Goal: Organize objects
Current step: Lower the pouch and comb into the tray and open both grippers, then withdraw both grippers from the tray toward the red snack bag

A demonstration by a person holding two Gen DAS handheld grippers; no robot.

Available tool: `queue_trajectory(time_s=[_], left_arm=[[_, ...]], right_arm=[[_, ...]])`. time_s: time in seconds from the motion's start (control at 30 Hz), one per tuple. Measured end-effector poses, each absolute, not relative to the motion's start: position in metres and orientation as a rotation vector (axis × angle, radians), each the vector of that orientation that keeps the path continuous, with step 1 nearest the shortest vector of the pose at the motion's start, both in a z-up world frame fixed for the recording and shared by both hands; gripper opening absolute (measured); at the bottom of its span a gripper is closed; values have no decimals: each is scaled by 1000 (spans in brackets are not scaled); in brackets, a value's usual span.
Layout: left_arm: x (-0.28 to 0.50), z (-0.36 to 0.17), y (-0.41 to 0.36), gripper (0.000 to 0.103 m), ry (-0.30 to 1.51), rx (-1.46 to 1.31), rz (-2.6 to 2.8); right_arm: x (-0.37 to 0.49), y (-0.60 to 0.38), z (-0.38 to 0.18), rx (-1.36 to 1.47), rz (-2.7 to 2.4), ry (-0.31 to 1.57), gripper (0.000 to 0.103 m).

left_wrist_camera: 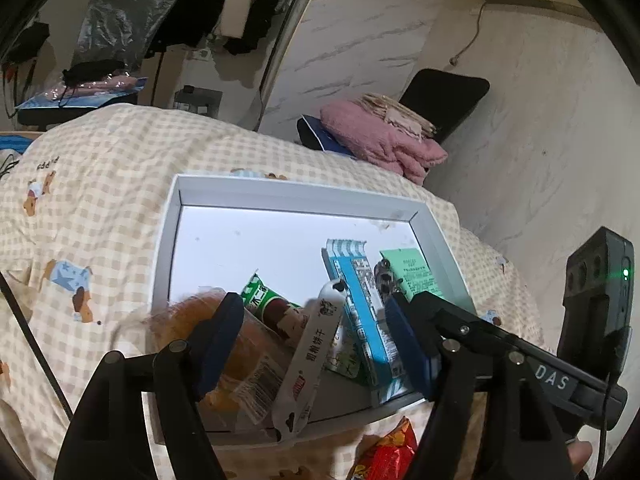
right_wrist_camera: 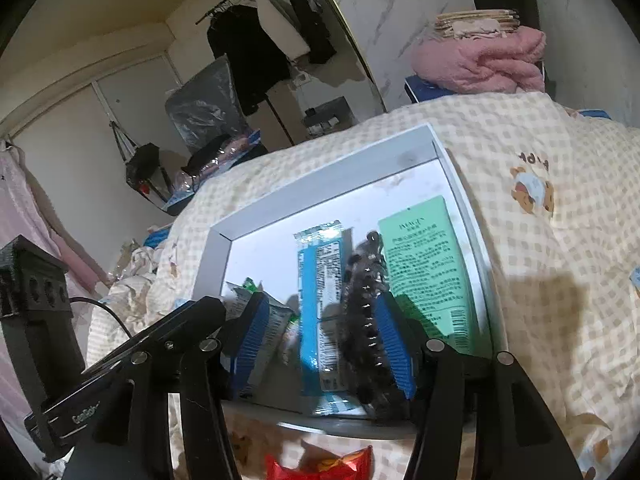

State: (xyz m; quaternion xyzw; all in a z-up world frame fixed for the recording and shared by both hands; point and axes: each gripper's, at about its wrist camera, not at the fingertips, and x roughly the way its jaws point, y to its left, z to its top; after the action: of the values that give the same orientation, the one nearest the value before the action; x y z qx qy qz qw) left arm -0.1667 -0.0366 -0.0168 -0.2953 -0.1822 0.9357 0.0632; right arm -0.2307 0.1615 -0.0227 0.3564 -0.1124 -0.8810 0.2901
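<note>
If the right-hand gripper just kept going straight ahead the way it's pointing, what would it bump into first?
Most likely the blue-and-white snack packet lying in the white tray, between the open fingers of the right gripper. The dark beaded strand lies against the right finger and could be brushed too; depth is hard to judge.

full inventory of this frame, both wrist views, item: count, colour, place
tray: 1, white, on the checked quilt
bread pack: 1, orange-brown in clear wrap, tray's near left corner
green snack pack: 1, green, in tray beside the bread
white biscuit stick: 1, white, leaning over tray's near rim
blue packet: 1, blue and white, tray middle
dark hair clip: 1, black, between blue packet and green tube
green tube: 1, pale green, tray's right side
red snack bag: 1, red, on quilt before the tray
pink blanket: 1, pink, folded behind the bed
left gripper: 1, black with blue pads, open
right gripper: 1, same, open
</note>
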Motion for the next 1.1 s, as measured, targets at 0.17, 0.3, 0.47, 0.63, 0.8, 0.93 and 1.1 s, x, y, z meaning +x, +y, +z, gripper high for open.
queue_trajectory(time_s=[0.17, 0.3, 0.47, 0.63, 0.8, 0.93, 1.1], left_arm=[[-154, -2, -41, 78, -550, -831, 2872], [-137, 16, -36, 79, -498, -747, 2931], [-118, 41, -24, 80, -401, -672, 2948], [-105, 62, -9, 80, -290, -669, 3004], [-88, 75, 0, 81, -302, -639, 2962], [-79, 87, 0, 81, -350, -635, 2925], [-66, 97, 2, 82, -332, -606, 2941]], right_arm=[[-222, 162, -7, 883, -2333, -316, 60], [-209, 164, 11, 806, -2322, -319, 77], [-193, 165, 41, 736, -2307, -294, 77], [-176, 173, 67, 695, -2295, -287, 77], [-157, 184, 93, 634, -2302, -286, 90], [-143, 189, 108, 594, -2313, -276, 90], [-129, 193, 126, 562, -2295, -276, 90]])
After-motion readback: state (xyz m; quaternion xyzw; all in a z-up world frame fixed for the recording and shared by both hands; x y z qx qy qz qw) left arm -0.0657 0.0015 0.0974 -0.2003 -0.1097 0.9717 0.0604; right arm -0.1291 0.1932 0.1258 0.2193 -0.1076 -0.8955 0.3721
